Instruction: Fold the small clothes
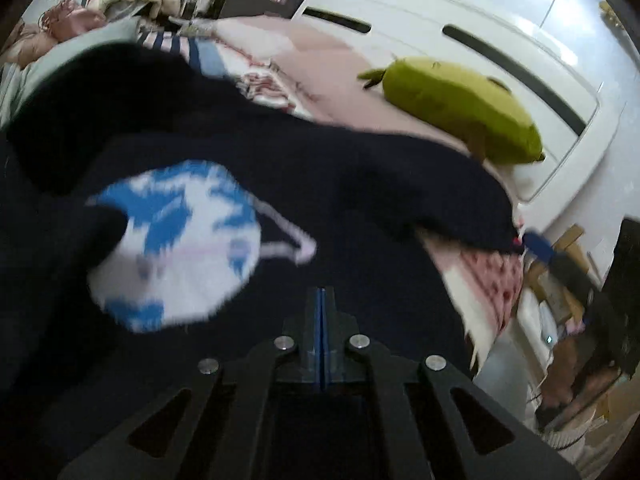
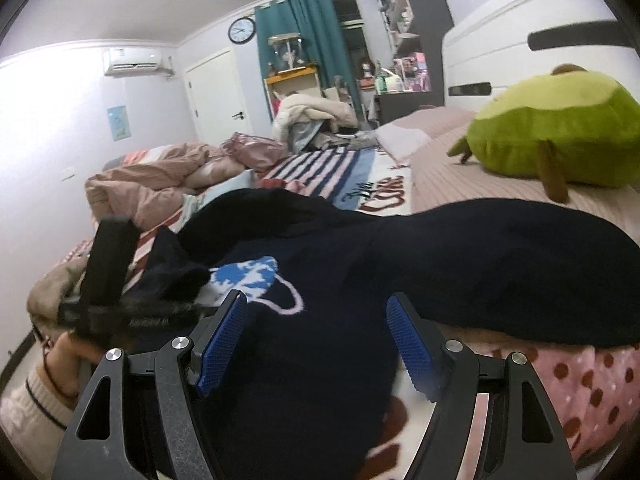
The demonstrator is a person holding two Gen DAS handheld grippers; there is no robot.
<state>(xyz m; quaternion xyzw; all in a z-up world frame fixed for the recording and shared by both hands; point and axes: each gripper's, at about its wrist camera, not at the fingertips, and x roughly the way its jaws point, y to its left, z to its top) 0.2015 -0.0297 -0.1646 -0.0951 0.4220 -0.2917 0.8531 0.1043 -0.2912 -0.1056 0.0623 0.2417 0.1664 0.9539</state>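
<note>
A small dark navy sweater (image 1: 304,168) with a blue and white round print (image 1: 176,240) lies on the bed. It also shows in the right wrist view (image 2: 360,280), one sleeve (image 2: 520,264) stretched to the right. My left gripper (image 1: 322,296) is shut, its blue pads pressed together over the sweater's lower part; whether cloth is pinched I cannot tell. In the right wrist view it appears blurred at the left (image 2: 120,280), over the sweater's left side. My right gripper (image 2: 316,320) is open and empty above the sweater's hem.
A green plush toy (image 1: 460,108) lies on the pink bedspread (image 2: 460,176) near the white headboard (image 1: 440,12). Crumpled pink bedding (image 2: 160,184) and a striped blanket (image 2: 332,172) lie beyond the sweater. The bed's edge drops off at right (image 1: 492,292).
</note>
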